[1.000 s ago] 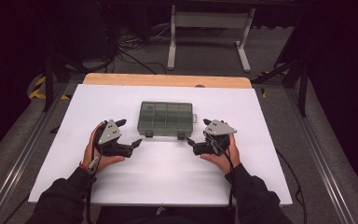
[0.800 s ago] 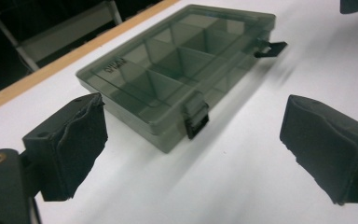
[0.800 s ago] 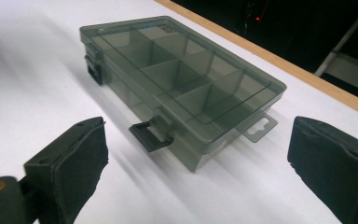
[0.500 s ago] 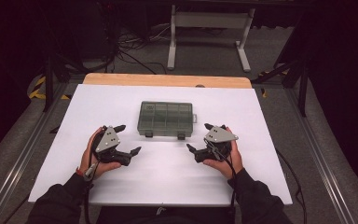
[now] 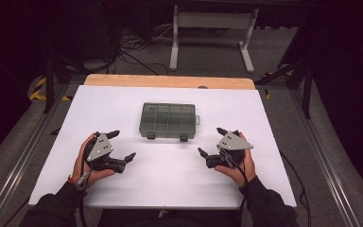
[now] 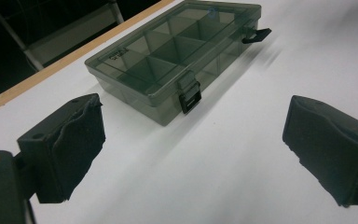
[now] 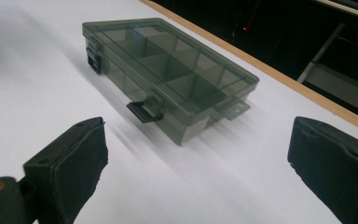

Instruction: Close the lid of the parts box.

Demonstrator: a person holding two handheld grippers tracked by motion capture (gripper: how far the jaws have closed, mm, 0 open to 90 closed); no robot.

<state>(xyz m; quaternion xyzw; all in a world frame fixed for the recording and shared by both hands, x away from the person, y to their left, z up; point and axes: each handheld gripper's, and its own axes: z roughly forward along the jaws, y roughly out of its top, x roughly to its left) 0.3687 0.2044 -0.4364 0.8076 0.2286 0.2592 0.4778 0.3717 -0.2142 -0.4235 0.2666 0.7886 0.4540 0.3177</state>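
Both grippers drew back from closed organizer box [image 5: 168, 120].

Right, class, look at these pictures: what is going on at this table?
A person sits at a white table with a two-jaw gripper in each hand. The left gripper and right gripper are both open and hold nothing. Between and beyond them lies a smoky clear compartment box, lid down; one front latch looks shut, the other sticks outward. Nothing touches the box.

No readable text anywhere; only faint embossed marking on lid of the plastic box [image 6: 172, 60], near its left corner in the left gripper view, too blurred to read
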